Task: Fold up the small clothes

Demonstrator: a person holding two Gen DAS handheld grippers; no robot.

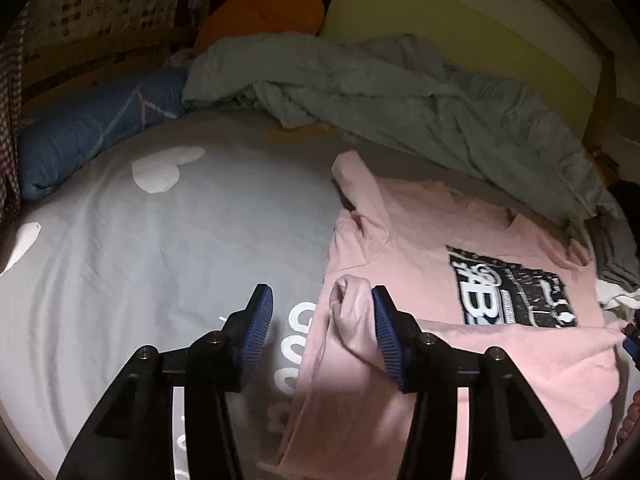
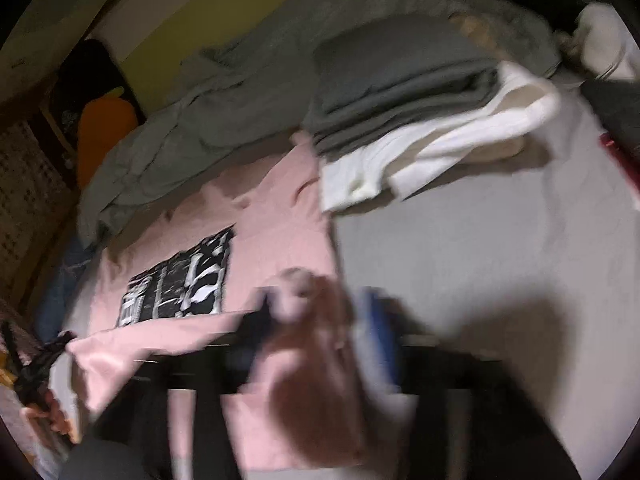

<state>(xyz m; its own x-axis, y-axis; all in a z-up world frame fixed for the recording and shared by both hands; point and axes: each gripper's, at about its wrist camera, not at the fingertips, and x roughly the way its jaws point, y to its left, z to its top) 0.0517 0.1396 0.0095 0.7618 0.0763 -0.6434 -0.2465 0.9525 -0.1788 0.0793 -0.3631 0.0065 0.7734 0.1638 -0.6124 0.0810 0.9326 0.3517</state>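
A: We have the pink T-shirt (image 1: 460, 280) flat on the grey bedsheet (image 1: 160, 260), right half of the left wrist view, print panel (image 1: 516, 292) face up at about 3 o'clock

B: Left gripper (image 1: 324, 300)?

A: Jaws spread. A bunched fold of pink cloth stands between them, against the inner face of the right finger (image 1: 386, 332). Left finger (image 1: 256, 328) is clear of it, over bare sheet – so no pinch that we can see

B: Right side?

A: Right wrist view is badly blurred. Right gripper (image 2: 316, 312) low centre, a blue finger (image 2: 378, 320) at roughly 5 o'clock, the other dark and smeared. A lump of pink cloth (image 2: 304, 292) sits in the gap. The jaws look parted, but whether a pad touches the cloth we cannot tell

B: Shirt hem?

A: In the right view a pink edge (image 2: 160, 336) runs from centre out to 8 o'clock, laid over the lower part of the shirt below the print (image 2: 180, 280)

B: What else is on the bed?

A: Crumpled grey duvet (image 1: 400, 92) across 12 to 2 o'clock, blue pillow (image 1: 88, 136) at 10, orange cushion (image 1: 264, 12) at 12. In the right view, a folded stack – dark grey garment (image 2: 400, 92) on top of white ones (image 2: 440, 148) – at 1 o'clock, touching the shirt's upper edge
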